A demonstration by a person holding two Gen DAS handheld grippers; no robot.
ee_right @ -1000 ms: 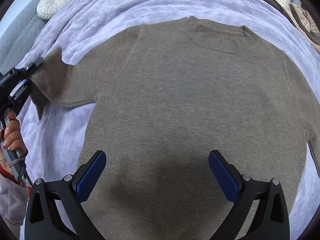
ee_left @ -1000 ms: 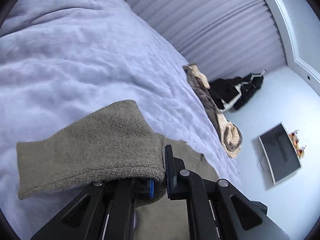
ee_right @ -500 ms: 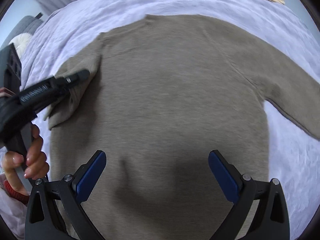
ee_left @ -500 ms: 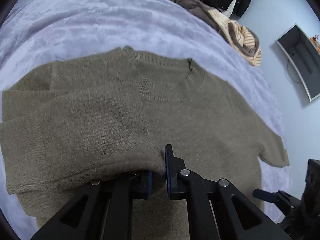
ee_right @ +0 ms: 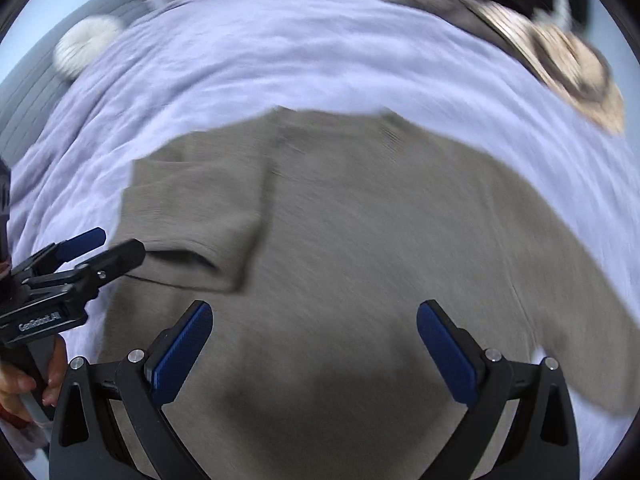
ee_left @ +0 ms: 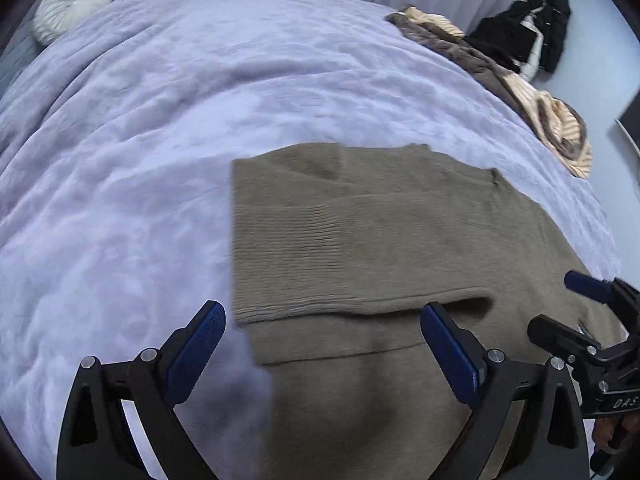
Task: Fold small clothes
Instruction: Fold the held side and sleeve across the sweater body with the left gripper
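Observation:
An olive-brown knitted sweater (ee_left: 420, 232) lies flat on the bed. Its left sleeve (ee_left: 304, 248) is folded across the body, ribbed cuff toward the middle. My left gripper (ee_left: 322, 316) hovers just above that cuff with its jaws opening wide; nothing is pinched between the pads. In the right wrist view the sweater (ee_right: 380, 220) is motion-blurred, with the folded sleeve (ee_right: 192, 208) at its left. My right gripper (ee_right: 314, 308) stands open over the body of the sweater, holding nothing. Each gripper shows in the other's view: the left gripper (ee_right: 116, 242) and the right gripper (ee_left: 558, 304).
A lilac quilted cover (ee_left: 160, 140) spreads over the bed. A round white cushion (ee_left: 70, 4) sits at the far left. A heap of brown and striped clothes (ee_left: 520, 92) lies on the right edge, a black garment (ee_left: 532, 28) behind it. A hand (ee_right: 24, 380) grips the left handle.
My left gripper carried the sleeve cuff over onto the sweater's body, then let it go and its jaws spread wide. The right gripper stayed open and shifted across the sweater.

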